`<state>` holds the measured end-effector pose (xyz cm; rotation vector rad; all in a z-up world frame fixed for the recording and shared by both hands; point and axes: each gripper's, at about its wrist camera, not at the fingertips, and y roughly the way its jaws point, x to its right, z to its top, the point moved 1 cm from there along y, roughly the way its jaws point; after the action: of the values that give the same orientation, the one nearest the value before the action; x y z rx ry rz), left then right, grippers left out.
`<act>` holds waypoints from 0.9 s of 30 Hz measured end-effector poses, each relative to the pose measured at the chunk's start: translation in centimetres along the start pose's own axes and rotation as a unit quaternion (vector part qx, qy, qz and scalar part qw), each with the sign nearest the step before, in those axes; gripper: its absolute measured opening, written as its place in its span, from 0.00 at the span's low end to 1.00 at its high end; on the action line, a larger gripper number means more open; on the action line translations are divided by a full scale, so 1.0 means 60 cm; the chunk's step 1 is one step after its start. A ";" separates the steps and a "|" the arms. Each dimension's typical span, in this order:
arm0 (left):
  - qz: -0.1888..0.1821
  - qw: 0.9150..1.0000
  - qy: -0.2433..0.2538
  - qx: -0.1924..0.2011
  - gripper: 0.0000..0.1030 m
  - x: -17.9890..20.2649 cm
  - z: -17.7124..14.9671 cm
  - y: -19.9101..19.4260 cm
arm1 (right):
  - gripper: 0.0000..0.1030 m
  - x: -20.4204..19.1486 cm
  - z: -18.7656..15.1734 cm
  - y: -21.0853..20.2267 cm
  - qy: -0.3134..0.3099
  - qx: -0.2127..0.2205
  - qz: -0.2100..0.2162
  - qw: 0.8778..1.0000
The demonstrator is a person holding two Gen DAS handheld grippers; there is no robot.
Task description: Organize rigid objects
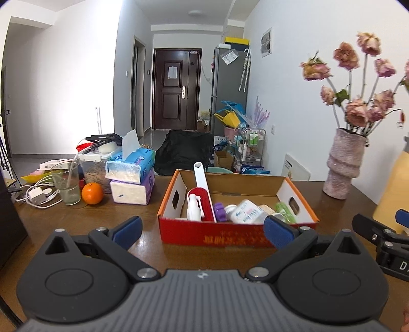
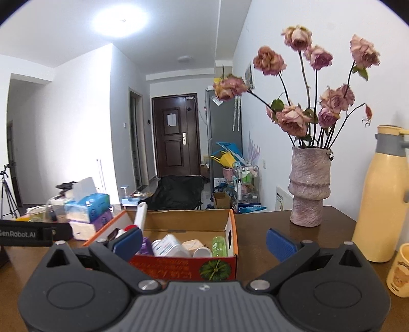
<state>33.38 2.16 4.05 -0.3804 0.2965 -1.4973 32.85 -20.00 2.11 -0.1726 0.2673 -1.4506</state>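
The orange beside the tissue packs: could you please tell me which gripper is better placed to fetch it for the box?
Left, probably. The orange lies left of the cardboard box, on the left gripper's side; its jaws are open and empty. The right gripper faces the box's right end, farther off.

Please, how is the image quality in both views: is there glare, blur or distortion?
Left wrist view: glare whitens the left wall, the vase leans from fisheye bending, the red cardboard box print is blurred. Right wrist view: the ceiling light blows out; corners are dark.
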 end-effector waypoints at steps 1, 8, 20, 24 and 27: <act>0.000 1.000 0.001 0.001 1.00 0.002 -0.007 -0.020 | 1.00 -0.001 -0.001 -0.016 -0.001 0.001 0.001 1.000; 0.004 1.000 0.010 0.007 1.00 0.006 -0.050 -0.135 | 1.00 -0.008 -0.015 -0.139 -0.002 0.013 0.010 1.000; -0.001 1.000 0.007 0.025 1.00 -0.003 -0.130 -0.306 | 1.00 -0.031 -0.058 -0.334 -0.027 0.033 0.015 0.999; -0.003 1.000 0.007 0.029 1.00 -0.002 -0.156 -0.350 | 1.00 -0.031 -0.075 -0.383 -0.032 0.039 0.013 0.999; -0.003 0.999 0.008 0.034 1.00 -0.001 -0.176 -0.381 | 1.00 -0.033 -0.089 -0.419 -0.037 0.044 0.010 0.998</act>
<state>8.25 0.81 4.13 -0.3153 0.2582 -1.5126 7.16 -20.69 4.09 -0.1509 0.1453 -1.4294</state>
